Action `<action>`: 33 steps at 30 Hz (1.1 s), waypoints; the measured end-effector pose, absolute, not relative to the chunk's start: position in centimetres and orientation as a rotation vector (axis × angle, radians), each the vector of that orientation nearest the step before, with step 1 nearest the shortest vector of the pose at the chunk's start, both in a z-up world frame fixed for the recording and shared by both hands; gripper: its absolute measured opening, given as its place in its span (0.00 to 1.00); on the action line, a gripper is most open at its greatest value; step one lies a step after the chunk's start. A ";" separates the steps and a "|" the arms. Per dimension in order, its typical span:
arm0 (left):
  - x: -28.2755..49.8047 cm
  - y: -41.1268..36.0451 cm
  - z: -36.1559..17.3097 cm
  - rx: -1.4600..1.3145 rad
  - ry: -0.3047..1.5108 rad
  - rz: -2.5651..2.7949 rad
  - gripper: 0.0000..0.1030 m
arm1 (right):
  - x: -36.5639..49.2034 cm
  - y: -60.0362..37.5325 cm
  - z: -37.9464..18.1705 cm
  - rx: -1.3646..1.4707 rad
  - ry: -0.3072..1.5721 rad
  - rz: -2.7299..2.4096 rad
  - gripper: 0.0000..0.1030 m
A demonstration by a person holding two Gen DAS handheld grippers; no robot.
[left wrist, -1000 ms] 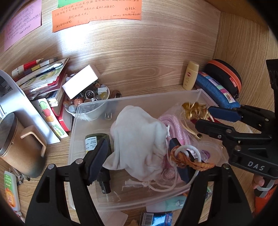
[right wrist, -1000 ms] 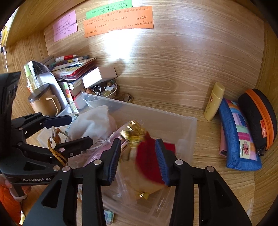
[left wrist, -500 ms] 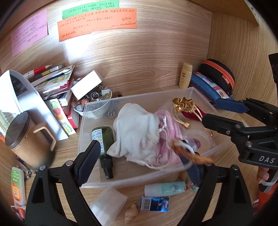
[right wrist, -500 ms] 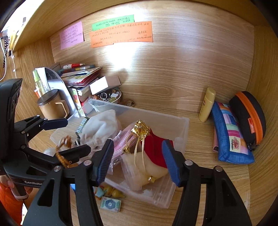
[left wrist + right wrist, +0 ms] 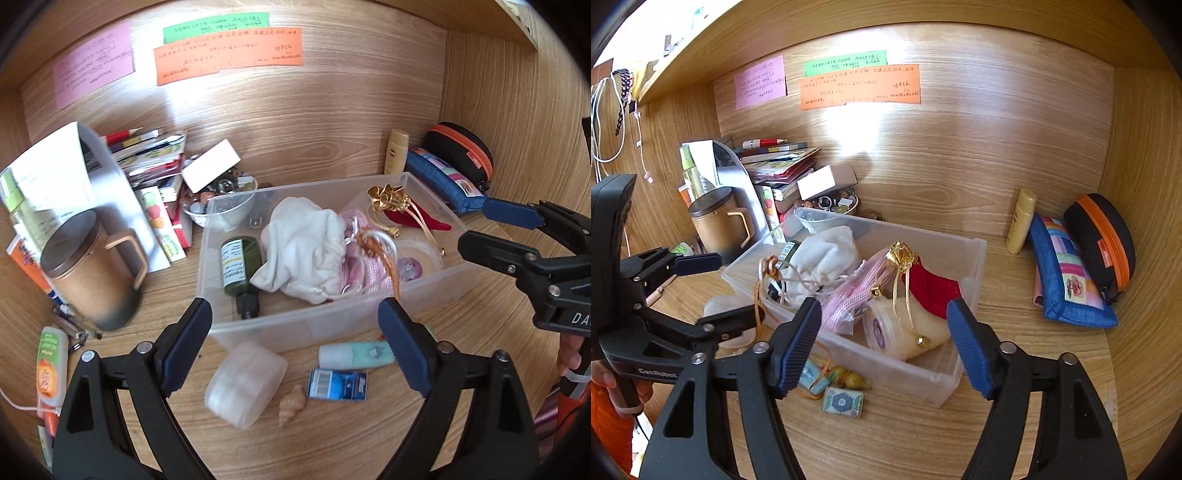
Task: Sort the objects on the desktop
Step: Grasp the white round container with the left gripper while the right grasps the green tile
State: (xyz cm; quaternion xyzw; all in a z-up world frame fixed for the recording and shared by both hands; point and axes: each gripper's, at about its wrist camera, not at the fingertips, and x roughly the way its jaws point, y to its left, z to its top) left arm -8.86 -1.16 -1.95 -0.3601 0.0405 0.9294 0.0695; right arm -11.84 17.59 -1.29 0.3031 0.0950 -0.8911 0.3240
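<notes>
A clear plastic bin (image 5: 332, 321) holds a white cloth pouch (image 5: 303, 240), a green bottle (image 5: 236, 266), a pink pouch (image 5: 365, 266) and a red pouch with a gold bow (image 5: 406, 218). An orange braided cord (image 5: 384, 258) drapes over the pouches toward the bin's front wall. My left gripper (image 5: 295, 325) hovers in front of that wall, jaws opening, nothing pressed between the pads. My right gripper (image 5: 882, 317) hangs above the bin's near corner, over the red pouch (image 5: 931, 284), jaws also opening and empty. Whether the cord (image 5: 761, 295) touches the left finger, I cannot tell.
In front of the bin lie a mint tube (image 5: 354, 354), a blue box (image 5: 338, 384), a shell (image 5: 291, 404) and a translucent round tub (image 5: 245, 380). A tan mug (image 5: 92, 269) and books stand left; a yellow bottle (image 5: 1019, 221) and two zip cases (image 5: 1067, 277) stand right.
Both grippers have drawn back and up from the bin while their jaws widened. The right one let go of the red pouch, which now lies in the bin. The cord slipped off the left finger.
</notes>
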 end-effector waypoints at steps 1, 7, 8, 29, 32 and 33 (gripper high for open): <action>-8.5 -1.4 -1.9 -1.079 0.115 2.803 0.93 | -11.7 17.6 -1.4 0.797 0.249 -2.339 0.69; -7.3 -3.0 -2.2 -1.099 0.078 2.817 0.94 | -10.6 17.7 -2.6 0.840 0.249 -2.334 0.70; -7.2 -3.3 -2.4 -1.110 0.069 2.815 0.94 | -10.5 17.7 -2.9 0.849 0.248 -2.333 0.70; -6.8 -6.7 -7.2 -1.241 -0.060 2.764 0.94 | -9.3 16.0 -9.2 1.046 0.337 -2.250 0.70; -7.0 -7.2 -7.3 -1.238 -0.082 2.755 0.93 | -9.7 15.7 -9.9 1.075 0.351 -2.234 0.69; -7.1 -7.3 -7.3 -1.237 -0.083 2.749 0.91 | -9.7 15.5 -10.0 1.083 0.355 -2.227 0.69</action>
